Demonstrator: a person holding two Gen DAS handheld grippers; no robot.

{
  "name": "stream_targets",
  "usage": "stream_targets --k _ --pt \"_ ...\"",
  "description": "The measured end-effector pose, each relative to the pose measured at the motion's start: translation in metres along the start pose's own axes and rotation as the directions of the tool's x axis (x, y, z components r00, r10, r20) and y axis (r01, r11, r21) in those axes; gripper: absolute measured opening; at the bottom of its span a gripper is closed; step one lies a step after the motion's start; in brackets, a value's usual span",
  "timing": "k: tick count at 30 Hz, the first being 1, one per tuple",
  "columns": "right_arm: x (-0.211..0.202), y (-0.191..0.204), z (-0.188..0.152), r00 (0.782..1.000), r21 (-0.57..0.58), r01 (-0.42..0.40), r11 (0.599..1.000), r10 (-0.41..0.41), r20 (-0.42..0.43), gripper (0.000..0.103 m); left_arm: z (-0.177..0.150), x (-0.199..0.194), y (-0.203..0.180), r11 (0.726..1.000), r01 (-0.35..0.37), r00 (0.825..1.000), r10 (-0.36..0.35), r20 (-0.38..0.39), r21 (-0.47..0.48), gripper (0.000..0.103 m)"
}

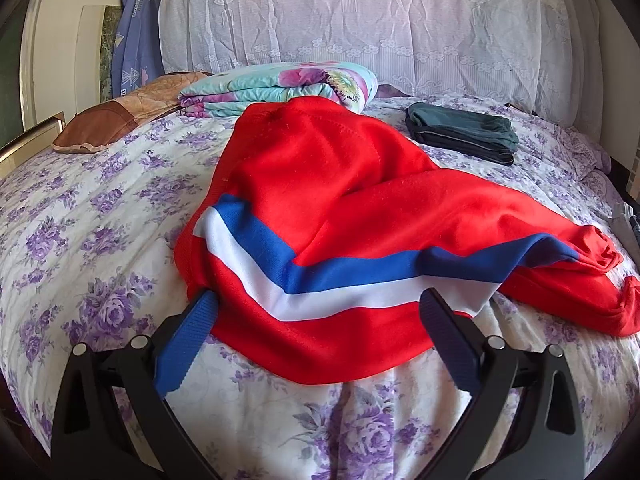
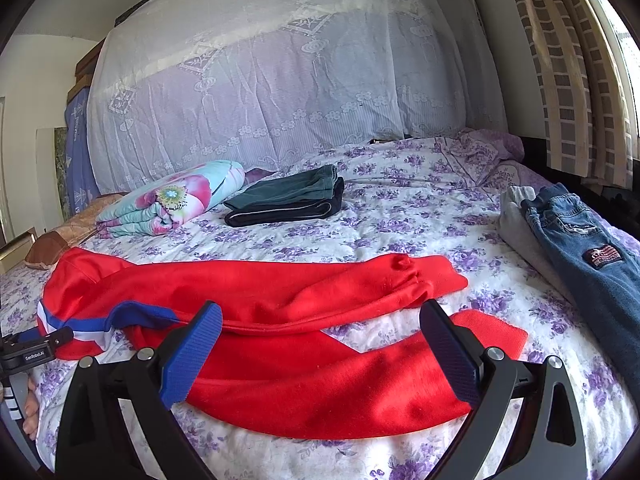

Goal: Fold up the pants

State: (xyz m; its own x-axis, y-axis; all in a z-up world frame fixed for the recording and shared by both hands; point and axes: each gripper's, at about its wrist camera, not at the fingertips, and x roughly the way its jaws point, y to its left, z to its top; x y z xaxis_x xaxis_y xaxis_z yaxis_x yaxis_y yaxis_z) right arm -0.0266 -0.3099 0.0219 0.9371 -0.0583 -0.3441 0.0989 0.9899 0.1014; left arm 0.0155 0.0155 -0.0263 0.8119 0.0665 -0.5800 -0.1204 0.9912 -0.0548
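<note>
Mostly the red track pants [image 1: 340, 208] fill both views, lying rumpled across a floral bedsheet [image 1: 100, 240] with their blue-and-white stripe [image 1: 280, 276] running along the near side. At the far left of the left wrist view a brown pillow [image 1: 116, 120] is partly cut by the frame edge, and beside it a folded floral quilt [image 1: 280, 84] has its near corner hidden behind the humped waist of the pants. The left gripper [image 1: 318, 304] stands wide open, its two blue pads straddling the striped edge and gripping nothing. Farther right a folded dark green garment [image 1: 460, 130] lies well apart from the pants. In the right wrist view, the right gripper [image 2: 320, 316] is likewise spread wide over the lower leg, holding nothing; its pads cover part of the cloth. At the right edge, blue jeans [image 2: 588, 264] lie on a grey garment [image 2: 520, 228], both cut off by the frame. Lace netting [image 2: 280, 80] veils whatever is behind the bed.
</note>
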Motion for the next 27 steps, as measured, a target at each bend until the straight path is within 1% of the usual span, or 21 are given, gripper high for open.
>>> stream_targets --k 27 --pt "0.0006 -0.0036 -0.0004 1.0 0.016 -0.006 1.0 0.006 -0.005 0.1 0.0004 -0.0001 -0.0006 1.0 0.001 1.0 -0.001 -0.001 -0.001 0.098"
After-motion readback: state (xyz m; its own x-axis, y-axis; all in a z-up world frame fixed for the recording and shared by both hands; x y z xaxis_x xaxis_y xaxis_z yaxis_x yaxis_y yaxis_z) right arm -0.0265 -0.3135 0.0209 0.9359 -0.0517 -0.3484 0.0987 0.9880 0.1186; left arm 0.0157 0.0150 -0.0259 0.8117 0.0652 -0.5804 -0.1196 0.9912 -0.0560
